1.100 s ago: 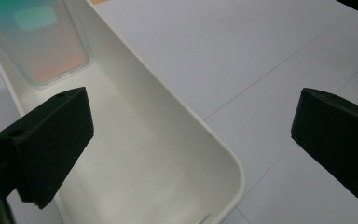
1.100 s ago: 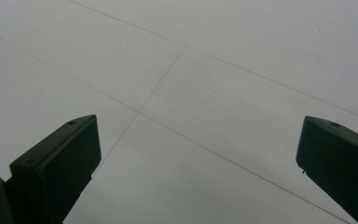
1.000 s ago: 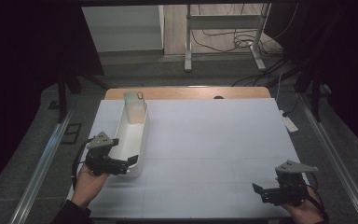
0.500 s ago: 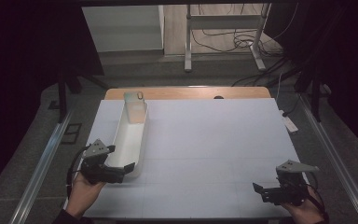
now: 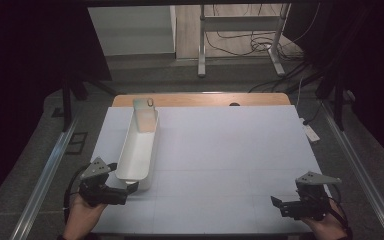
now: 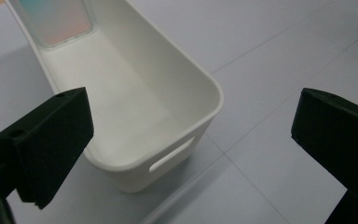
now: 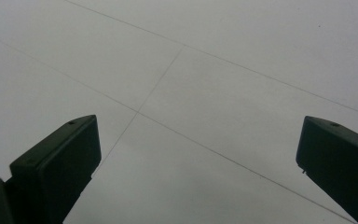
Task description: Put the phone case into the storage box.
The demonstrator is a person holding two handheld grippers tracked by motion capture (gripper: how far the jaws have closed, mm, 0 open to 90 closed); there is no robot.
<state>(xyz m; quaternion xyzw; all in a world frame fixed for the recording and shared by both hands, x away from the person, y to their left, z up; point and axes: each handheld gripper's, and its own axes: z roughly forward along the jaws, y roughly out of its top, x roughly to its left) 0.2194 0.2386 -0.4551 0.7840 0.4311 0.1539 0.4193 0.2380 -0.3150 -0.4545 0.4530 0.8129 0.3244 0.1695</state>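
Note:
A long white bin [image 5: 137,150] lies lengthwise on the left part of the table. A phone in a pale teal and peach case [image 5: 146,114] leans upright against the bin's far end. My left gripper [image 5: 125,192] hovers just off the bin's near end, open, with nothing between its jaws. In the left gripper view the gripper [image 6: 196,121] spreads wide around the sight of the bin [image 6: 121,102], whose near wall has a slot handle; the phone [image 6: 56,21] stands at the far end. My right gripper [image 5: 279,206] is open and empty at the table's near right; the right gripper view has this gripper [image 7: 200,140] over bare tabletop.
The white table surface [image 5: 230,150] has faint grid lines and a wooden strip [image 5: 205,99] along its far edge. Metal rails run along both sides of the table. Beyond it are a metal stand's legs and cables on the floor [image 5: 240,45].
My left gripper has drawn back toward the person, from beside the bin's near part to just off its near end. The right gripper has stayed still.

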